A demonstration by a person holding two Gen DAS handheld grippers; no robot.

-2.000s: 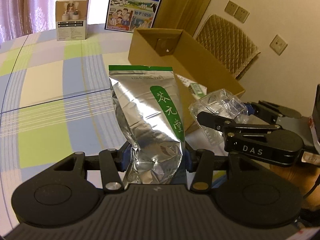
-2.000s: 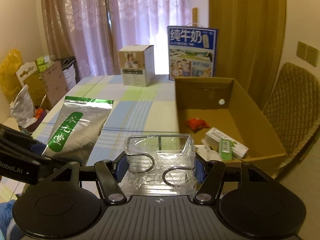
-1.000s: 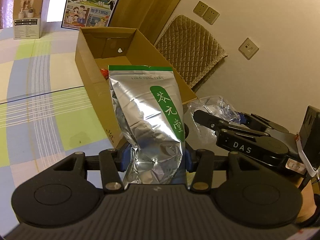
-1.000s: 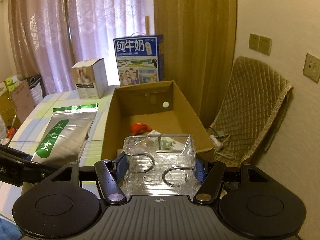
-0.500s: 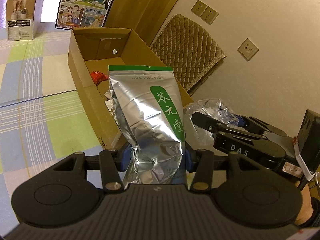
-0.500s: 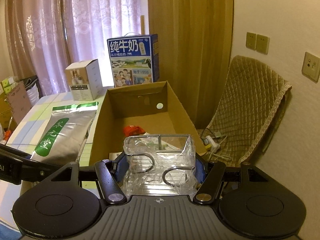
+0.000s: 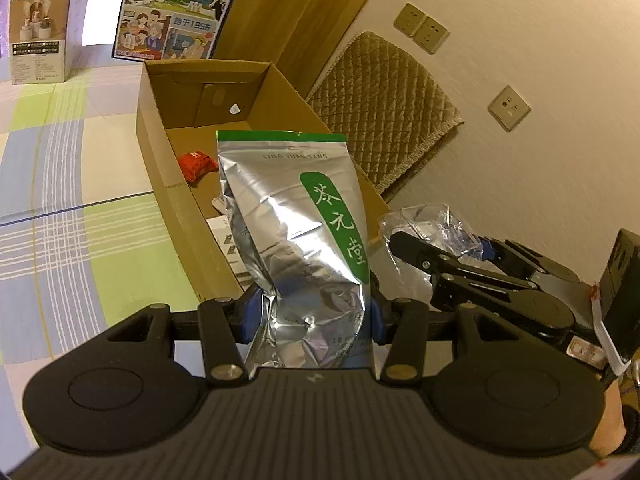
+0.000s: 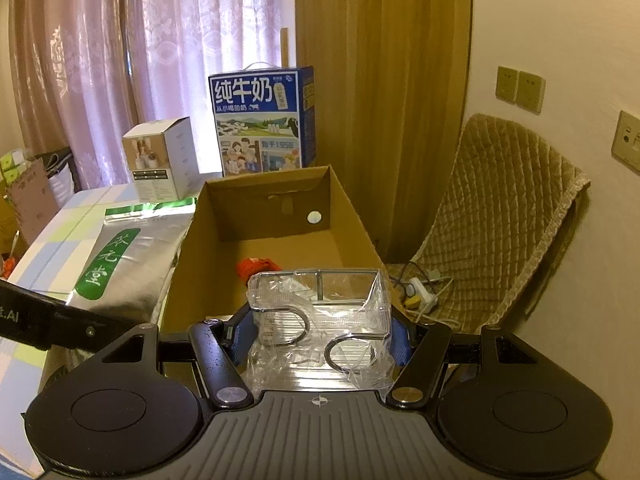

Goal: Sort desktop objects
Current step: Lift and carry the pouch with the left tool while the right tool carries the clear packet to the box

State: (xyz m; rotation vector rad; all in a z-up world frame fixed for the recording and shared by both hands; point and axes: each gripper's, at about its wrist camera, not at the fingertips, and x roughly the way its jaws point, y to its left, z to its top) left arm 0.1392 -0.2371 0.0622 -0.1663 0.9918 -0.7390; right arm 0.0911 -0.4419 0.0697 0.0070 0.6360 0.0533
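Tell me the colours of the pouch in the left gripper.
The pouch is shiny silver foil with a green top strip and green label; clearest in the left wrist view.

Left wrist view. Left gripper [image 7: 310, 314] clamped on the lower part of a silver foil pouch [image 7: 294, 236], blue-padded fingers [image 7: 249, 312] pressing both sides. Pouch upright, green top strip, green label with white characters. Behind it: open cardboard box [image 7: 168, 184] on the counter [image 7: 52, 208], which carries a checked cloth. Inside the box: a red packet [image 7: 196, 165] and a white carton [image 7: 226, 240], partly hidden by the pouch. Far edge of counter: small white product box [image 7: 42, 32] and blue milk carton case [image 7: 176, 8]. Right side: right gripper [image 7: 452, 240] holding a clear plastic-wrapped item [image 7: 432, 220]; contents cannot be made out. Quilted chair [image 7: 384, 100] against the wall beyond the box.
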